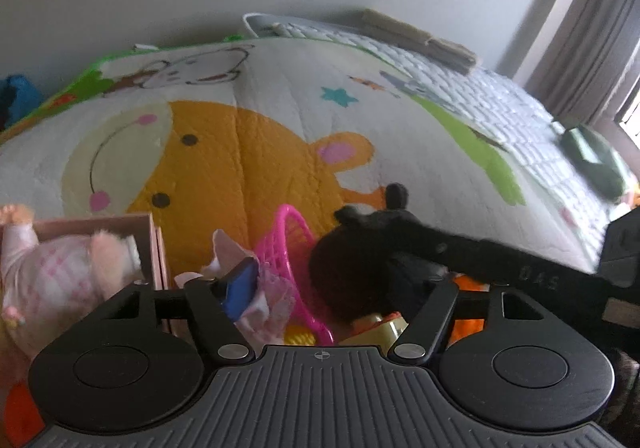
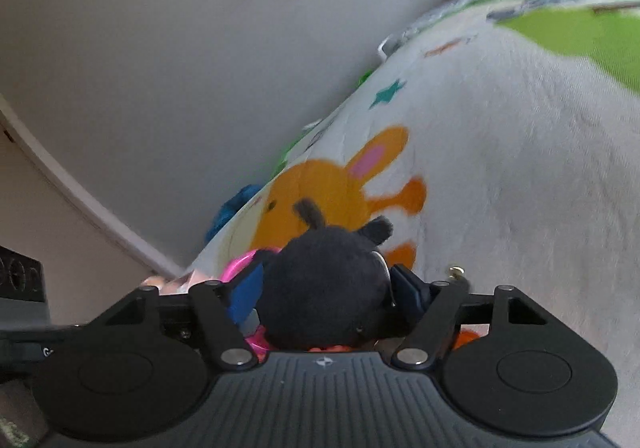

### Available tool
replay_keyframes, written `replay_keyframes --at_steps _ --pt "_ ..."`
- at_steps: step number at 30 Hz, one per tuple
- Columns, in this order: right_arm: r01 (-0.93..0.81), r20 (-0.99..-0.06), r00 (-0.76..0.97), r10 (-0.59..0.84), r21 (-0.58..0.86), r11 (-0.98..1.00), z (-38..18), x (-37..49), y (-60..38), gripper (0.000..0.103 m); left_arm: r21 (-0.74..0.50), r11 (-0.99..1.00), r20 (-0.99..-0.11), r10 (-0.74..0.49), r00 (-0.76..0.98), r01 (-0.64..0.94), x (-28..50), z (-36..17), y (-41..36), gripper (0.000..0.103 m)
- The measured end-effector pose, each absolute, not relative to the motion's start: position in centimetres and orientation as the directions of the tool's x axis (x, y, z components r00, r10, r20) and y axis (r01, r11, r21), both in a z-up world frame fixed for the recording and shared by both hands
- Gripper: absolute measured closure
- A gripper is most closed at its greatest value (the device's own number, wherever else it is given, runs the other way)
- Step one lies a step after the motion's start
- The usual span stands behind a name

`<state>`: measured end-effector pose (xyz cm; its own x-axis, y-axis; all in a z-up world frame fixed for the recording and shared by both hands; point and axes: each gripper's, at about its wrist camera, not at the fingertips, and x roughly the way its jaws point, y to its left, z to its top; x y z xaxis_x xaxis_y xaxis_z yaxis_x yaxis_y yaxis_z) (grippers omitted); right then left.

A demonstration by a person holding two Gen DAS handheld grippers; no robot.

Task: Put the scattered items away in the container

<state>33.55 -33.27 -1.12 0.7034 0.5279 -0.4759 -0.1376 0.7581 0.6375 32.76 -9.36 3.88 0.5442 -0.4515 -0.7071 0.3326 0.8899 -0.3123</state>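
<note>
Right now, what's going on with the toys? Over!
Right gripper clamped on black plush toy, above pink basket. Left gripper straddles the basket rim; grip unclear. Doll lies in the box.

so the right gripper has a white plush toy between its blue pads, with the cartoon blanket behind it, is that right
Not quite: the plush toy is black, not white. The right wrist view shows it between the blue pads of the right gripper, with the cartoon blanket behind it.
</note>
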Motion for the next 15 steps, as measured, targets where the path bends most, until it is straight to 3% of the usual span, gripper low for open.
replay_keyframes --at_steps 6,13,15 --pt "-0.174 -0.481 0.657 0.581 0.653 0.737 -1.1 28.4 -32.8 0.041 -0.374 0.838 -0.715 -0.534 0.451 0.398 29.0 4.1 -8.5 0.033" --pt "-0.287 -0.453 0.562 0.692 0.678 0.677 -0.4 20.5 -30.5 0.041 -0.42 0.763 -0.689 -0.62 0.375 0.491 20.5 4.3 -7.6 0.032" --pt "-0.335 -0.46 0.528 0.714 0.66 0.673 0.0 18.6 -29.1 0.041 -0.384 0.744 -0.678 -0.629 0.38 0.547 17.3 4.7 -7.7 0.035"
